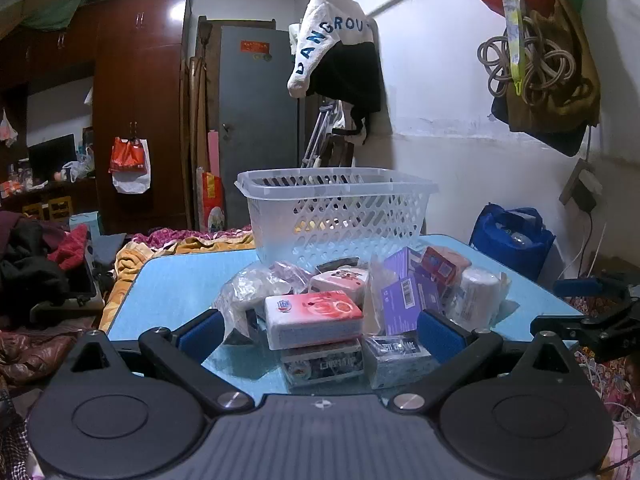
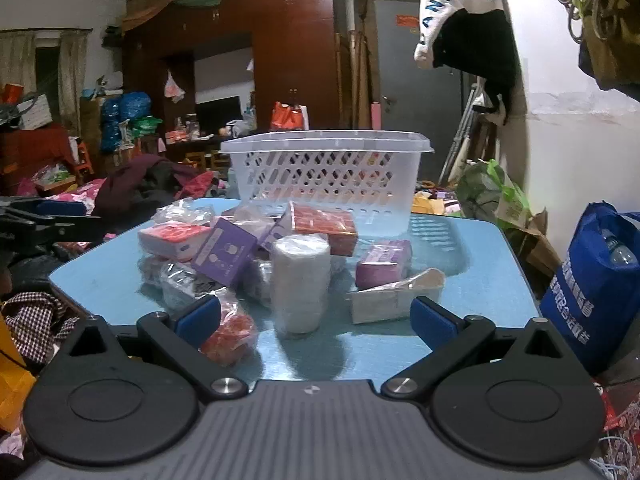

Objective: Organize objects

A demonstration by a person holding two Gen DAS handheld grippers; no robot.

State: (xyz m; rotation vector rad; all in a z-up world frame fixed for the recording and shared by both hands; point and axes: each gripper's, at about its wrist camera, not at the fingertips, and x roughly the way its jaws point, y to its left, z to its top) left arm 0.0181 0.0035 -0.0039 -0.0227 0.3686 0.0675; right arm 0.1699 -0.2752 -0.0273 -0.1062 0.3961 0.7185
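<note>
A pile of small packs lies on a light blue table [image 1: 176, 280]. A white slotted basket [image 1: 336, 212] stands behind the pile; it also shows in the right wrist view [image 2: 324, 176]. My left gripper [image 1: 320, 332] is open, its blue pads on either side of a pink-and-white pack [image 1: 312, 318] that rests on a stack, without touching it. A purple box [image 1: 404, 304] lies to the right. My right gripper [image 2: 316, 316] is open and empty, just in front of a white wrapped roll [image 2: 300, 284]. A red wrapped item [image 2: 232, 332] sits by its left pad.
A blue bag [image 2: 592, 284] stands right of the table. Clothes and bedding [image 1: 48, 272] lie to the left. A jacket [image 1: 340, 56] hangs on the wall behind. The right gripper shows at the left wrist view's right edge [image 1: 592, 320].
</note>
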